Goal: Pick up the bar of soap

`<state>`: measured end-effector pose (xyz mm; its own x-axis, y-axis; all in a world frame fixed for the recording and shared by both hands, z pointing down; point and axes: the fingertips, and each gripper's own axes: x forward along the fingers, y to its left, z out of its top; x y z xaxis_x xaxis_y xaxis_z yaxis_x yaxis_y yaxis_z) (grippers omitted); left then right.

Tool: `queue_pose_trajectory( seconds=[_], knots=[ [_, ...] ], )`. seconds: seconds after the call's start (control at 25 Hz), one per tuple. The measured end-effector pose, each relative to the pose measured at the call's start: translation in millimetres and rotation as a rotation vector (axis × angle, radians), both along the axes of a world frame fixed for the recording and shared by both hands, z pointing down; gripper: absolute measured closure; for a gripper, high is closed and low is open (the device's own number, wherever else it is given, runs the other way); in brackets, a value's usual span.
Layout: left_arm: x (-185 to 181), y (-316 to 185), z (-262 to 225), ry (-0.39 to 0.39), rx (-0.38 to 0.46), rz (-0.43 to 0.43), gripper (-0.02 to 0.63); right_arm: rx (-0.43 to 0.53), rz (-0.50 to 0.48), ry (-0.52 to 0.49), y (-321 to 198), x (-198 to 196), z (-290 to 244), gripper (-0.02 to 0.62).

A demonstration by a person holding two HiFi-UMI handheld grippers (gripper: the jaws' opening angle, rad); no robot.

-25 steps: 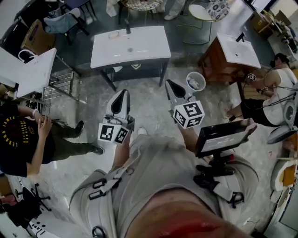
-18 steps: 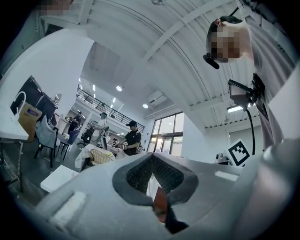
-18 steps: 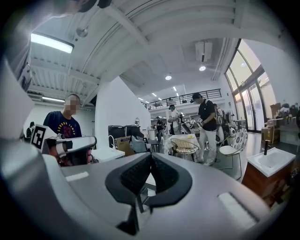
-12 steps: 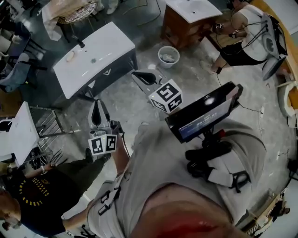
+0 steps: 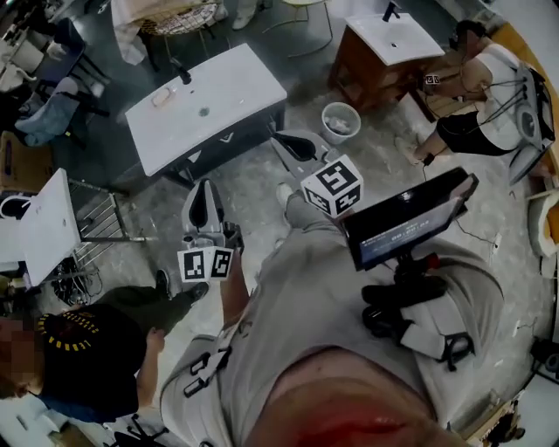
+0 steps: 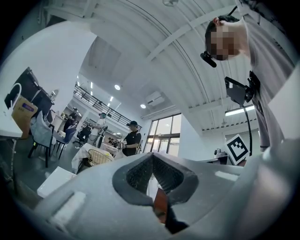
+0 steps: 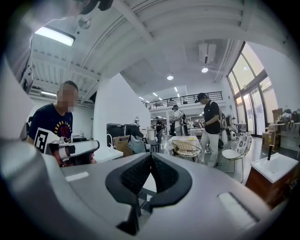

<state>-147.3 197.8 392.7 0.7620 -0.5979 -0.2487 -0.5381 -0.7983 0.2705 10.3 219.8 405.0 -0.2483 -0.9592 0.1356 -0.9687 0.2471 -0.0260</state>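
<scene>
Soap on sink top; left gripper, right gripper jaws together.

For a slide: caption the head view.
Left gripper and right gripper, both shut, point toward white sink holding soap.

- A white rectangular washbasin counter on a dark frame stands on mottled grey concrete floor.
- Right of it: a round white waste bin, then a brown wooden vanity with white top.
- Behind it: a woven wicker chair.
</scene>
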Motion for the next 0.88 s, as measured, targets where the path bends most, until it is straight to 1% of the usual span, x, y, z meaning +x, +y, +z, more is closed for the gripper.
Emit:
queue_pose_trajectory(
  seconds=[0.24,0.44,0.68,0.88],
  knots=[
    [-26,5,-1,-0.020,-0.014,-0.081,0.607,0.019,-0.078,-0.024,-11,-25,-7,0.594],
    [-46,-17,3,-0.036,-0.022,-0.165,0.607,0.027,-0.144,-0.038,-39,-40,-6,0.594],
    [-47,-67,15,-0.047,-0.035,-0.230,0.606,0.029,-0.163,-0.066,-99,-29,6,0.594],
    [-34,-118,15,-0.050,-0.027,-0.249,0.606,0.049,-0.160,-0.074,-158,-9,7,0.594]
  ],
)
